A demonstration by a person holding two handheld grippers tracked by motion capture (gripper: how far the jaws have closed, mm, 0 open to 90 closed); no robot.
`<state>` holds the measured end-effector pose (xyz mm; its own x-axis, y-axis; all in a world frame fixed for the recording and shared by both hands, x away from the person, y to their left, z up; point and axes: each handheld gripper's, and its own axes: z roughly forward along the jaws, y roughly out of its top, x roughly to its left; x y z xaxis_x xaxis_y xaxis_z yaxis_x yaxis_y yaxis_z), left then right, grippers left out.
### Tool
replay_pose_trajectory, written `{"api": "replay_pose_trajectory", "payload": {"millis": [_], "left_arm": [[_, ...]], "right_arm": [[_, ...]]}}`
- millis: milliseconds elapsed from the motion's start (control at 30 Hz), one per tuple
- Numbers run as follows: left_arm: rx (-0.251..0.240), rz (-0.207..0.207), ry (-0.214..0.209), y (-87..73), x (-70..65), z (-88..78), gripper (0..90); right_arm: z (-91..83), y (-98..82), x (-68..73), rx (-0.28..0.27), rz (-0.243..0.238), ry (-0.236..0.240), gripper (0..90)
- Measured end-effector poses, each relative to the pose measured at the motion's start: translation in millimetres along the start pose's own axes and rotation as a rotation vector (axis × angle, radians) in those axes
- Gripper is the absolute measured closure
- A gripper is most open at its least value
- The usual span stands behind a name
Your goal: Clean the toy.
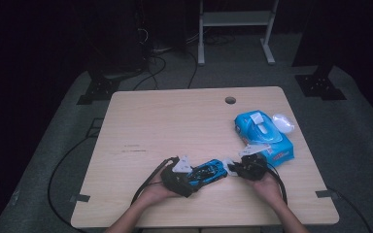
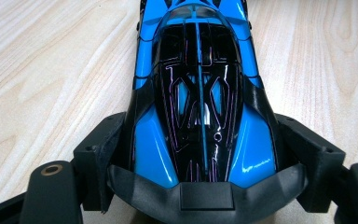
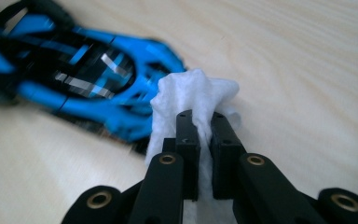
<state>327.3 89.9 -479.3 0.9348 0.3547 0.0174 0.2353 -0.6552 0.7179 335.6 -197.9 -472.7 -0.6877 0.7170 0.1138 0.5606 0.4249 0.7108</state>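
A blue and black toy car (image 1: 207, 171) lies on the wooden table (image 1: 175, 126) near its front edge. My left gripper (image 1: 190, 180) is shut on the car's rear end; in the left gripper view both jaws press the sides of the toy car (image 2: 198, 93). My right gripper (image 1: 231, 169) is shut on a crumpled white wipe (image 3: 193, 98), which sticks out past the jaw tips. The wipe (image 1: 227, 163) sits right at the car's front end. In the right gripper view the toy car (image 3: 84, 79) lies blurred just left of the wipe.
A blue pack of wet wipes (image 1: 263, 136) with its white lid flipped open lies at the right of the table, just behind my right hand. A round cable hole (image 1: 230, 100) sits near the table's far edge. Cables trail off the front left.
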Motion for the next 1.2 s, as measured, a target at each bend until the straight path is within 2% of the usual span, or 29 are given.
{"api": "replay_pose_trajectory", "payload": {"millis": [133, 233, 300, 467, 600, 733, 867, 1000, 1100, 1200], "left_arm": [[-0.01, -0.006, 0.002, 0.1, -0.5, 1.1, 23.9], [-0.008, -0.003, 0.003, -0.1, -0.3, 0.9, 23.8], [-0.009, -0.002, 0.002, -0.5, -0.2, 0.7, 23.8], [-0.008, -0.002, 0.001, 0.2, -0.4, 1.1, 23.8], [-0.006, -0.003, 0.002, 0.4, -0.6, 1.0, 23.8], [-0.004, 0.0, -0.001, 0.7, -0.6, 1.3, 23.4], [-0.004, 0.001, -0.005, 1.1, -0.5, 1.6, 23.2], [-0.004, 0.001, -0.005, 1.4, -0.7, 1.8, 23.2], [-0.004, 0.002, -0.006, 1.3, -0.6, 1.8, 23.2], [-0.002, 0.003, -0.008, 1.4, -0.2, 1.6, 23.2]], "right_arm": [[-11.3, -8.8, 6.9, -0.001, -0.01, 0.035, 83.4], [-15.7, -12.5, 9.2, -0.023, -0.007, 0.07, 83.4], [-15.7, -13.9, 9.0, -0.019, -0.014, 0.085, 83.3], [-9.6, -13.0, 0.2, -0.016, 0.024, 0.065, 83.3], [-0.4, -1.9, -3.5, -0.004, 0.029, 0.041, 83.1], [9.3, 11.3, -9.0, 0.001, 0.054, 0.016, 83.1], [20.3, 24.0, -8.2, -0.008, 0.041, -0.013, 83.2], [34.1, 37.3, -7.4, -0.01, 0.047, -0.017, 83.1], [45.9, 48.0, -6.0, -0.016, 0.047, -0.003, 83.1], [53.5, 54.2, -2.8, 0.009, 0.014, 0.0, 83.0]]}}
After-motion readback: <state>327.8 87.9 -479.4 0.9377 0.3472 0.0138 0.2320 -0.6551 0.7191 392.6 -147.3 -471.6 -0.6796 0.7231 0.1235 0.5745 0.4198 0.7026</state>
